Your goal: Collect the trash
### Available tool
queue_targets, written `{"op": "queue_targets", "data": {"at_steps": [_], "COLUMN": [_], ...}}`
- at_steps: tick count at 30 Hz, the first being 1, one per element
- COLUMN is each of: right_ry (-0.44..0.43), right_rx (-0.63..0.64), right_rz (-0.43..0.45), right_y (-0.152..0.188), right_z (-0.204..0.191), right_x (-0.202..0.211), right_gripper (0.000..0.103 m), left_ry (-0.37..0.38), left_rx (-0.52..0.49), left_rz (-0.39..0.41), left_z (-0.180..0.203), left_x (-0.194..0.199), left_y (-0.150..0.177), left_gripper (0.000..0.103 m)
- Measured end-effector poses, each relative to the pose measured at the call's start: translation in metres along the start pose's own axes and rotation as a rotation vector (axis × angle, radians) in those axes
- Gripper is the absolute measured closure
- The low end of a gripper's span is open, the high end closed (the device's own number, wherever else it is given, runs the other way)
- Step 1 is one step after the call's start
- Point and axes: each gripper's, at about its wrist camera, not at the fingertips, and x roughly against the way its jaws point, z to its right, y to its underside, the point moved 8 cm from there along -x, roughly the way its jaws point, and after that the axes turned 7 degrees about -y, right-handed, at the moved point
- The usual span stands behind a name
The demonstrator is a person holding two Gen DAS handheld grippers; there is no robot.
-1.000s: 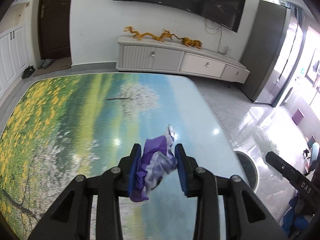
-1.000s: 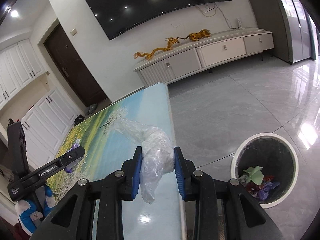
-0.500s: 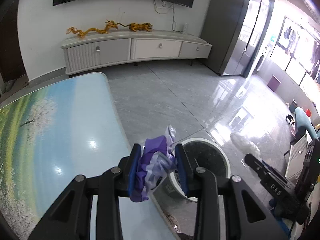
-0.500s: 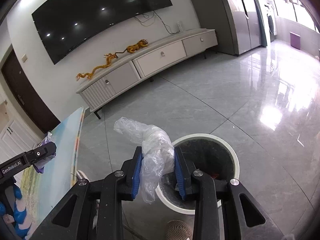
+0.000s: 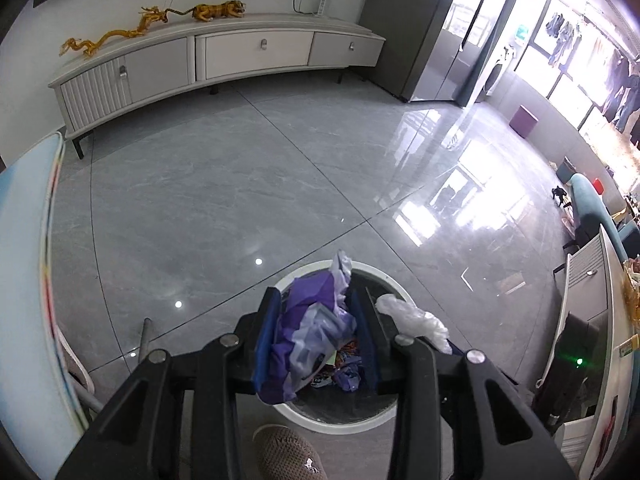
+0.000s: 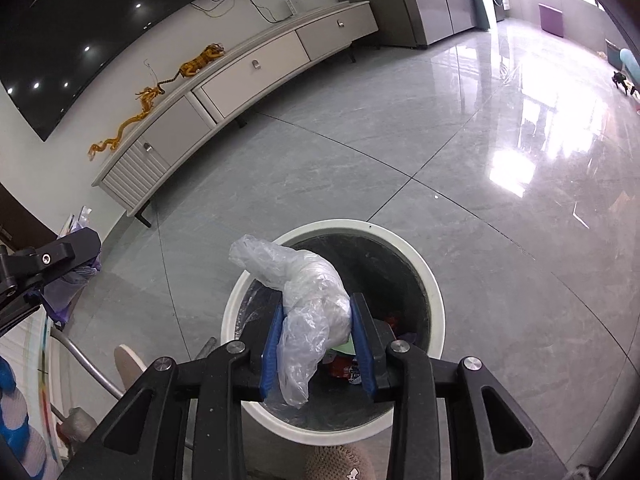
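Both tongs are over the bin (image 6: 434,292) now, and both are loaded. The left tongs (image 5: 316,334) are clamped on a purple wrapper (image 5: 310,336), crumpled, with a pale plastic tail sticking up past the tips. The right tongs (image 6: 318,334) are clamped on a clear bag (image 6: 308,300), a puffy wad with one end trailing out toward the bin's left rim and a loose flap hanging below the pads.

From the left camera, the bin (image 5: 320,416) sits right beneath the wrapper, with the clear bag (image 5: 412,322) poking in from the right. The white ring of the rim frames a dark liner, and there's already rubbish at the bottom: red, green and purple scraps.

The step in hand looks like the drop. My read: it pays to hold each load squarely inside the rim before letting go, because both are light and flimsy, and the bag's long end could drape over the edge or drift out onto the floor (image 6: 480,200). Lowering a little and spreading the pads fully should help; thin film likes to cling to one pad, so a small shake may be needed. One release at a time keeps the two tools from bumping, since they hang just beside each other.

A slipper (image 5: 286,456) toe shows at the near side of the bin, so the person stands right up against it.

Writing? Nothing legible here. The scraps in the bin carry print, but it's too small to read.
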Motion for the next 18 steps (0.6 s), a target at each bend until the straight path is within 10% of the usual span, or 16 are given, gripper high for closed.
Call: {"op": "queue_targets", "data": {"at_steps": [18], "right_ry": [0.034], "right_rx": [0.041], "right_rz": [0.054], "right_y": [-0.010], "right_z": [-0.025], "right_x": [0.026], "right_gripper": [0.036], "left_ry": [-0.018], "left_rx": [0.064], "left_rz": [0.065], "left_z": [-0.018], "left_x": [0.038], "left_y": [-0.008], "left_gripper": [0.038]}}
